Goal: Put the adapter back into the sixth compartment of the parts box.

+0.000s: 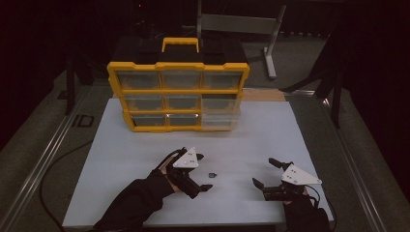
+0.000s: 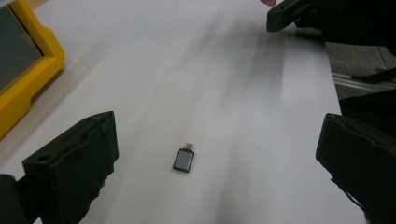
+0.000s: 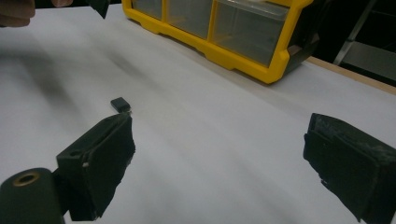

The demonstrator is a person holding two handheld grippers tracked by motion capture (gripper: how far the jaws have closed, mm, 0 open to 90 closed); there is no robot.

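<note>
- Left gripper (image 2: 215, 154): jaws spread wide, nothing held between them. In the left gripper view the small grey adapter (image 2: 184, 158) lies flat on the tabletop (image 2: 196, 70) between the two jaws, nearer the left one, touching neither.
- The adapter's metal plug end points away from the camera in that view.
- High view: left gripper (image 1: 202, 172) sits just left of the adapter (image 1: 211, 174), jaws pointing right toward it; the hand holding it wears a dark glove and sleeve.
- Right gripper (image 3: 217, 154): jaws also wide open, empty. In the right gripper view the adapter (image 3: 120, 104) lies just beyond the tip of the left-hand jaw, apart from it.
- High view: right gripper (image 1: 265, 173) is well to the right of the adapter, jaws pointing left.
- Adapter rests on bare white tabletop (image 1: 121, 154), between the two grippers, closer to the left one.
- Yellow drawer organizer (image 1: 178, 91) stands upright at the far side of the tabletop, well apart from the adapter; translucent drawers in three rows, yellow handle on top.
</note>
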